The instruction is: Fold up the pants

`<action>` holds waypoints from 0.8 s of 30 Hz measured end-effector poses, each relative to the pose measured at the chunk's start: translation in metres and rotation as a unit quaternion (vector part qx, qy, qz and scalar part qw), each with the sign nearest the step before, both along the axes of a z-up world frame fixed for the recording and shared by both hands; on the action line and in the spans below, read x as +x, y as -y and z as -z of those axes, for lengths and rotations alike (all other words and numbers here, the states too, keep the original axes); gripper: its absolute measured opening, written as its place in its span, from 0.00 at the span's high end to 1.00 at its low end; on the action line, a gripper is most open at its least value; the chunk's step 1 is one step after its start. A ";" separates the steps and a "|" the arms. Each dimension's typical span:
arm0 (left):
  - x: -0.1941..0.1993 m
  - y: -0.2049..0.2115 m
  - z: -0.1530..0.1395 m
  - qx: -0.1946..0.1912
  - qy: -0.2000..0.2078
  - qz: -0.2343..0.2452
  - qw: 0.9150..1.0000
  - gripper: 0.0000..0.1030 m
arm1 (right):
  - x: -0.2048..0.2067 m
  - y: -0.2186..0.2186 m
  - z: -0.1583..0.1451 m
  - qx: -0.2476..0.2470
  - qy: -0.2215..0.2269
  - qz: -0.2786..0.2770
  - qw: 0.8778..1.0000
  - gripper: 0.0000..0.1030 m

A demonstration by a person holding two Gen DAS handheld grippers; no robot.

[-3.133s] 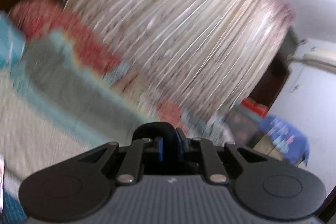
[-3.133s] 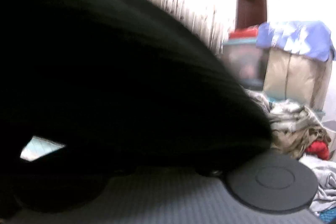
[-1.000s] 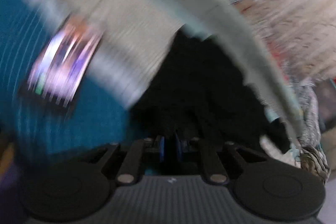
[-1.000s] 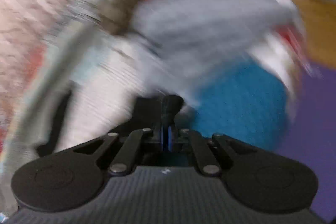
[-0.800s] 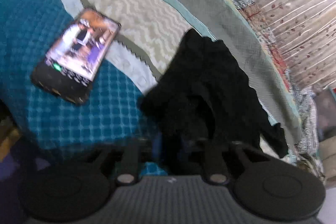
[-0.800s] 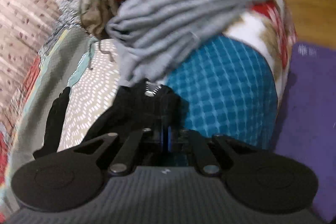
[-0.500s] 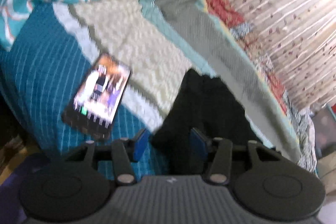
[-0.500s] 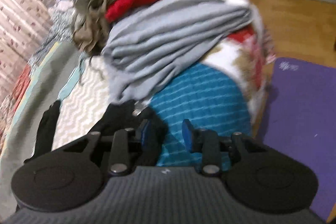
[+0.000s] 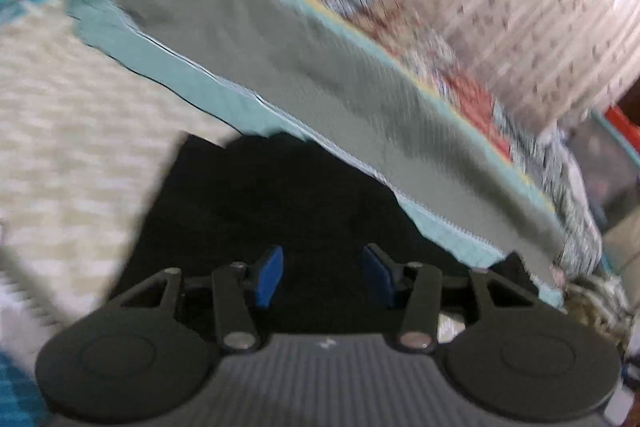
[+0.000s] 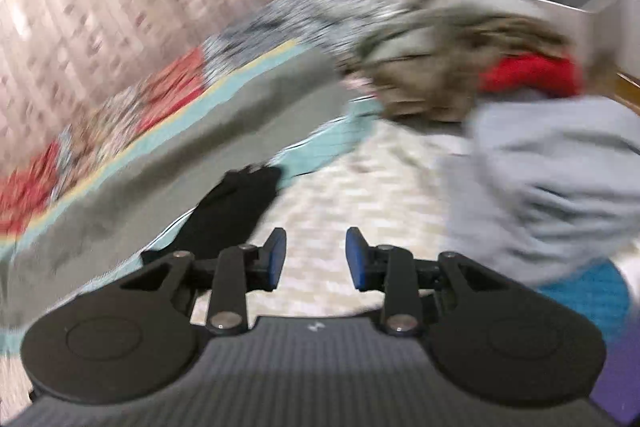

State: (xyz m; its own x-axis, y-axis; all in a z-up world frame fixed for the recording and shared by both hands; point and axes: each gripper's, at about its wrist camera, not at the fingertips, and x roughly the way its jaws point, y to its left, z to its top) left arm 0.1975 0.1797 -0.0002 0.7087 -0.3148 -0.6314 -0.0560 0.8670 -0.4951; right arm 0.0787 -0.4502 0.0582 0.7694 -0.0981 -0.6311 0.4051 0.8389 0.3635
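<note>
Both claws gape wide and empty, the left claw low over the black pants at frame centre, the right claw beside them, likely lining up a fold.

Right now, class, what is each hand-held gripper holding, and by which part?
Nothing: the left hand-held gripper and right hand-held gripper are open, black pants released.

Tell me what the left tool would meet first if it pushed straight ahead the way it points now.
Most likely the black pants. The left tool is open, and the dark cloth fills the view right between and beyond its fingers. The frame is blurred, so depth is unclear, but nothing else shows in that line.
</note>
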 end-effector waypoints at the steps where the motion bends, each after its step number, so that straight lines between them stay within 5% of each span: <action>1: 0.012 0.012 0.008 0.009 -0.005 0.006 1.000 0.57 | 0.022 -0.001 0.002 0.003 -0.006 -0.015 1.000 0.65; 9: 0.051 0.044 0.071 0.048 -0.050 0.018 0.997 0.59 | 0.168 -0.002 0.030 -0.008 -0.041 -0.062 0.997 0.64; 11: 0.049 0.041 0.080 0.042 -0.050 0.013 0.998 0.60 | 0.185 0.001 0.038 -0.010 -0.061 -0.047 0.997 0.57; 17: 0.043 0.045 0.080 0.056 -0.036 0.016 0.998 0.60 | 0.232 0.029 0.108 0.061 -0.125 0.023 0.990 0.58; 18: 0.043 0.046 0.080 0.059 -0.035 0.015 0.997 0.60 | 0.233 0.028 0.111 0.059 -0.116 0.026 0.991 0.63; 20: 0.043 0.046 0.080 0.061 -0.035 0.014 0.997 0.60 | 0.236 0.019 0.103 0.025 -0.103 0.012 0.994 0.89; 22: 0.044 0.045 0.079 0.060 -0.036 0.013 0.997 0.60 | 0.227 0.019 0.078 0.022 -0.050 0.017 0.998 0.89; 24: 0.043 0.044 0.080 0.057 -0.035 0.013 0.998 0.60 | 0.202 0.034 0.037 0.054 0.052 0.037 0.997 0.89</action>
State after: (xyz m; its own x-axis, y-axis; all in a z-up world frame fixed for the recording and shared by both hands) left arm 0.2403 0.1352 -0.0797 0.6546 -0.2554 -0.7115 -0.0631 0.9195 -0.3881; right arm 0.2809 -0.4842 0.0213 0.8247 -0.0935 -0.5577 0.4197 0.7623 0.4928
